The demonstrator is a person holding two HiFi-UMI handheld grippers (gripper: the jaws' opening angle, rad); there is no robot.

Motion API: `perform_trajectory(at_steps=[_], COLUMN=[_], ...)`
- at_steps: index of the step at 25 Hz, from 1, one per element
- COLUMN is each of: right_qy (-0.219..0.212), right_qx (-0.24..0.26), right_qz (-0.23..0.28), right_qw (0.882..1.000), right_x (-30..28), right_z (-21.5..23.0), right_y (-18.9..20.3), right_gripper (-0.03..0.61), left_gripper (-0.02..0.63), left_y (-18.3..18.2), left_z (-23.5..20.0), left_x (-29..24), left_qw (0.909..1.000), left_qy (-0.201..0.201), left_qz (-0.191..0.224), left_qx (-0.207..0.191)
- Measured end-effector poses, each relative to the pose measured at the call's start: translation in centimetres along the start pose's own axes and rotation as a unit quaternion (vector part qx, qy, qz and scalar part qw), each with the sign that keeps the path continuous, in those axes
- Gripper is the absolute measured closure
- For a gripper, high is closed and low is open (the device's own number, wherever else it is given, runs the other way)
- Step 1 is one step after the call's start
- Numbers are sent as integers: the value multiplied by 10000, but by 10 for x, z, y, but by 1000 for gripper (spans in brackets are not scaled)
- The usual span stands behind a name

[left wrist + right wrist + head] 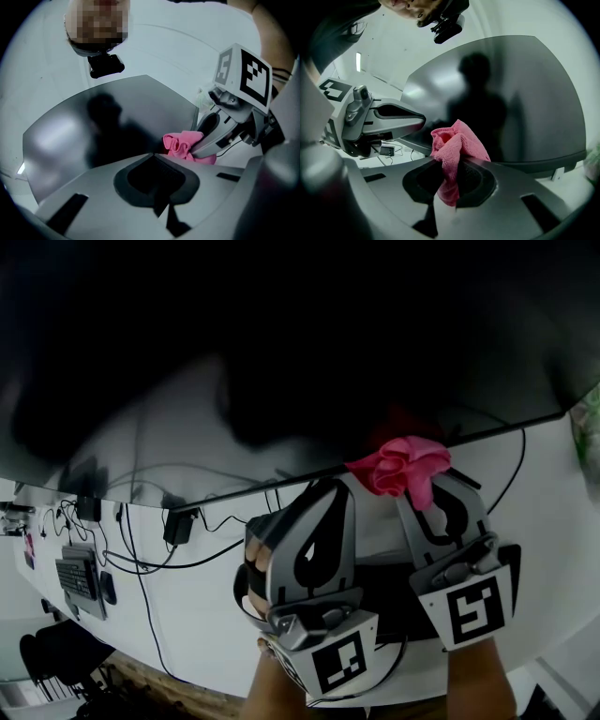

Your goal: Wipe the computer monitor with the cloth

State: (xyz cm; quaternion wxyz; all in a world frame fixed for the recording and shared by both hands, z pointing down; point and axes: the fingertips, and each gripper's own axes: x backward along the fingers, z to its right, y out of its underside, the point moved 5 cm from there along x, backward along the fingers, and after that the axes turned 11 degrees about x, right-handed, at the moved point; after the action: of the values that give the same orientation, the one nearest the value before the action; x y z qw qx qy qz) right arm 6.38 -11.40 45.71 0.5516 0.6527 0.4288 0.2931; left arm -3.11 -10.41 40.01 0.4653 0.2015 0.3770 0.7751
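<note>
The dark computer monitor (281, 334) fills the upper head view, its screen tilted toward me, with a person's silhouette mirrored in it. My right gripper (427, 488) is shut on a bunched pink cloth (398, 465), which sits at the screen's bottom edge, right of centre. In the right gripper view the cloth (457, 145) bulges out above the jaws in front of the monitor (511, 103). My left gripper (323, 488) is shut with nothing in it, just left of the cloth and level with the same edge. From the left gripper view the cloth (180, 145) lies to its right.
A white desk (206, 615) runs under the monitor, with black cables and power adapters (178, 526) trailing across it. A keyboard (77, 579) and a mouse (108, 587) lie at far left, above a dark chair (56, 652). Green leaves (589, 418) show at the right edge.
</note>
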Motion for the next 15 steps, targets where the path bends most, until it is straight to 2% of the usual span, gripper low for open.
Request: perform_trajectory(at_steps=[15], right_qy=[-523], right_qx=[107], right_qz=[98], right_qw=[9985], right_x=[-51], right_z=[-93], right_y=[-24], right_gripper=[515], left_gripper=[607], left_y=[55], left_z=[-69], left_x=[60], left_qw=[9985], left_qy=[-432], left_qz=[-329], left_qx=[3])
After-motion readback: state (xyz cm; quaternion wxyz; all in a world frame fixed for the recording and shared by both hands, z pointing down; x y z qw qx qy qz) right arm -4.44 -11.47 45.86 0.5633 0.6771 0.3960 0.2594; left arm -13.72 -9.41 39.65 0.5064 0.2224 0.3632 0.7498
